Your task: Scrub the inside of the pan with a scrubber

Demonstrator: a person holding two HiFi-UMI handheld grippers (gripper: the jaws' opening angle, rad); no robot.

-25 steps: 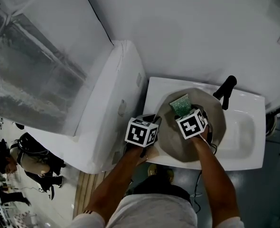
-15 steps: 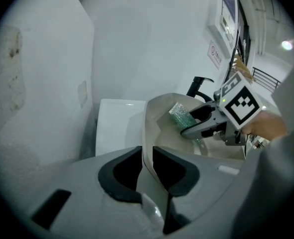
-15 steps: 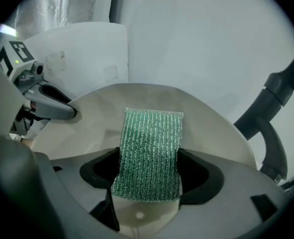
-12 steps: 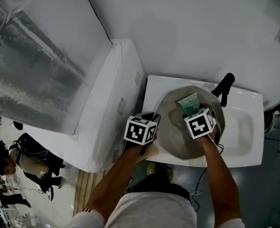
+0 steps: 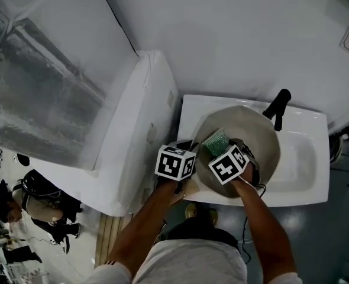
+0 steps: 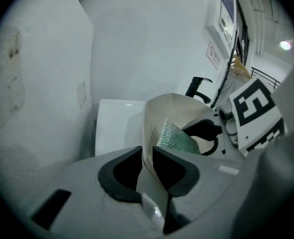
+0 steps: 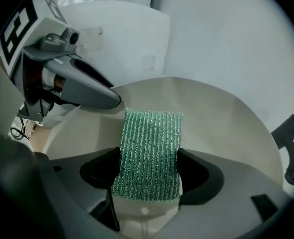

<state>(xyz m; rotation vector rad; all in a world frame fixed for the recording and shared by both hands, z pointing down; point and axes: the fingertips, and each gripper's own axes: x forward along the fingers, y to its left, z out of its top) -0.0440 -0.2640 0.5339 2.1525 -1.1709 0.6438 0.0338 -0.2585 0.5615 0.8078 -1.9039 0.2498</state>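
Note:
A beige pan [image 5: 254, 138] with a black handle [image 5: 279, 105] lies tilted in the white sink [image 5: 307, 158]. My left gripper [image 5: 189, 152] is shut on the pan's near-left rim [image 6: 148, 148], which runs between its two pads. My right gripper [image 5: 222, 149] is shut on a green mesh scrubber [image 5: 216, 141], held against the pan's inner surface near the left side. In the right gripper view the scrubber [image 7: 149, 153] stands up between the jaws over the pan's inside [image 7: 221, 123]. The left gripper view shows the scrubber [image 6: 174, 138] inside the pan too.
A tall white appliance [image 5: 133, 129] stands left of the sink. The white wall [image 5: 233, 34] rises behind, carrying signs [image 6: 226, 9]. The sink's right part [image 5: 301, 164] holds nothing. A person [image 5: 38, 203] stands on the floor at lower left.
My right gripper has swept the scrubber from the pan's right side back toward its left side, near the left gripper. The left gripper keeps its hold on the rim.

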